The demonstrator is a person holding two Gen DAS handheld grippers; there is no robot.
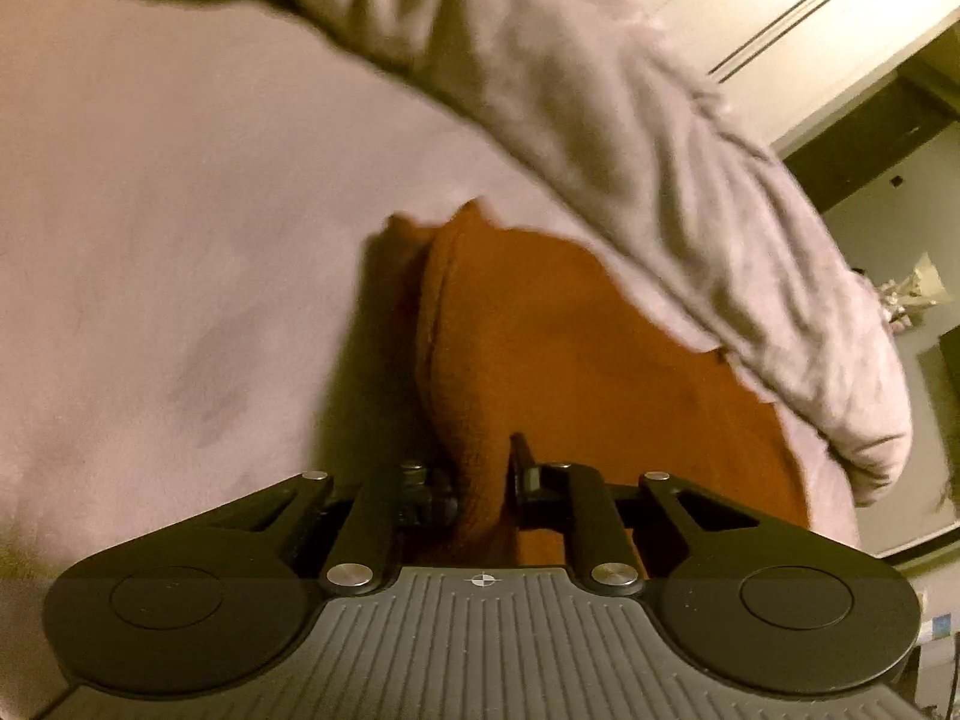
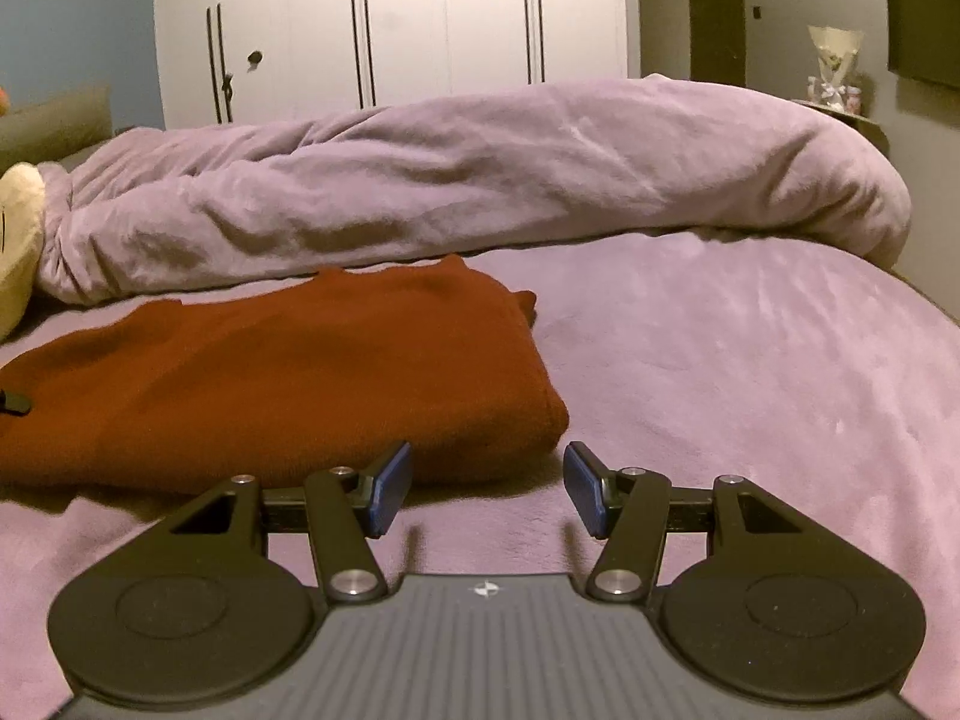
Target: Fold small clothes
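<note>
Bed (image 2: 750, 360): mauve cover, rolled duvet (image 2: 480, 180) behind. Rust garment (image 2: 288, 372): lies part-folded on bed. Left gripper (image 1: 480, 474): clenched on garment's edge; lift evenly to avoid bunching. Right gripper (image 2: 487, 489): released, empty, just beside near corner.

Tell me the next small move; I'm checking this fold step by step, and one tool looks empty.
Probably ease the right tool forward onto the rust-brown garment's near corner. Its jaws stand open just short of that folded edge, while the left tool is already pinched on the cloth on the purple bedcover.
</note>
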